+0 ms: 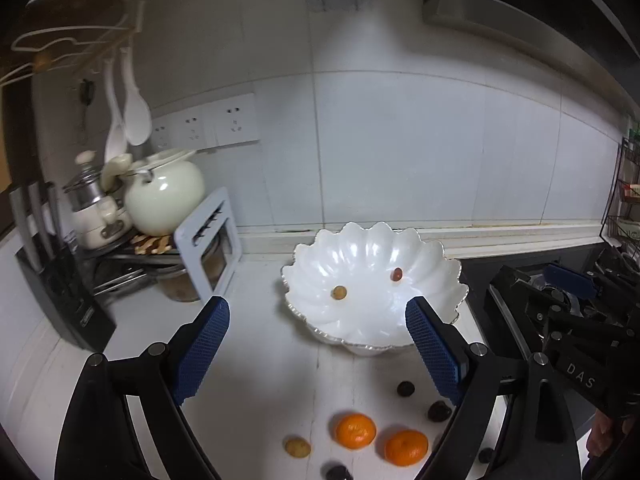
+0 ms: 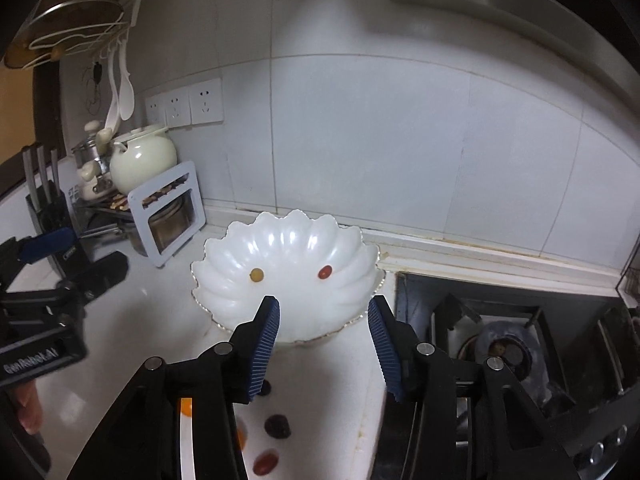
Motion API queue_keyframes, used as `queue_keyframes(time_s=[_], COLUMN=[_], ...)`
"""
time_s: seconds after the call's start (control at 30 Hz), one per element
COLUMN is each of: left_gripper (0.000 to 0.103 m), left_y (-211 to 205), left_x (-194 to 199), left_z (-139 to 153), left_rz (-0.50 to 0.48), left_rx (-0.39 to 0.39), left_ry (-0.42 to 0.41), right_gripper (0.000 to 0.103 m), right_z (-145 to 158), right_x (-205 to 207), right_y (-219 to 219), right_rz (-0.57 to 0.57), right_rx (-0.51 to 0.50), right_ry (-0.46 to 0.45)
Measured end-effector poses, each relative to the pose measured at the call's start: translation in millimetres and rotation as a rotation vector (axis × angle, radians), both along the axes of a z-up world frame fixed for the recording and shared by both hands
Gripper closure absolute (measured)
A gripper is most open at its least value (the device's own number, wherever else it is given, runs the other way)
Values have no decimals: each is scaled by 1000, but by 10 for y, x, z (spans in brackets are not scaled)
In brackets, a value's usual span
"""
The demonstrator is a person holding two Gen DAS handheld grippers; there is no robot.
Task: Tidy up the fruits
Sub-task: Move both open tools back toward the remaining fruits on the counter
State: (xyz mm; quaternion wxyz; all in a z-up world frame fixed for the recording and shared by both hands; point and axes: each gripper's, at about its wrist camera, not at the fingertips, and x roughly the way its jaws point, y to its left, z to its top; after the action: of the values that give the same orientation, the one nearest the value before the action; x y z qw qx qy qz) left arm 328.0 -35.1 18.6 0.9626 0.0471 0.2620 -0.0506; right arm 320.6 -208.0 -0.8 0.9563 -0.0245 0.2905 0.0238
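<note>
Two small fruits in bowl (image 1: 372, 280); two oranges (image 1: 355, 431), dark fruits remain on bench before it. Both grippers' (image 1: 316, 344) (image 2: 324, 344) jaws wide apart, empty.

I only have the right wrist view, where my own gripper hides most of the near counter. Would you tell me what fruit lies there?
Observer: Two whole mandarins lie side by side on the counter: the left mandarin and the right mandarin.
Operator: Thank you. Is there anything small beside them?
Observer: A small yellowish fruit lies to the left of the mandarins, apart from them.
Operator: And is the left gripper free to take one?
Observer: Yes. The left gripper is open, with nothing between its fingers.
</note>
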Motion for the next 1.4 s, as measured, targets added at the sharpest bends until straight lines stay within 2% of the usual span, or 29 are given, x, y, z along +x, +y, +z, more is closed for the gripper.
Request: queue_keyframes(time_s=[0.13,0.23,0.47,0.67,0.93,1.4], left_gripper=[12,12,12,12,12,12], left_y=[55,72,98,139,136,133], left_x=[-197,-340,-618,-781,-914,-958], left_z=[-2,-12,-21,-131,-382,-767], left_rz=[21,31,37,44,61,60], left_rx=[-6,4,19,4,40,29], left_ry=[-24,-35,-54,-29,6,104], right_gripper=[55,47,47,47,47,47], right_z=[20,32,38,-57,-301,-650], right_x=[-151,-276,-545,-742,-870,-956], right_y=[10,22,6,-6,-7,-38], right_rz=[-11,-27,-34,-49,-57,-54], right_rx=[-12,-24,1,17,11,72], right_ry=[-20,-43,-72,-77,-30,86])
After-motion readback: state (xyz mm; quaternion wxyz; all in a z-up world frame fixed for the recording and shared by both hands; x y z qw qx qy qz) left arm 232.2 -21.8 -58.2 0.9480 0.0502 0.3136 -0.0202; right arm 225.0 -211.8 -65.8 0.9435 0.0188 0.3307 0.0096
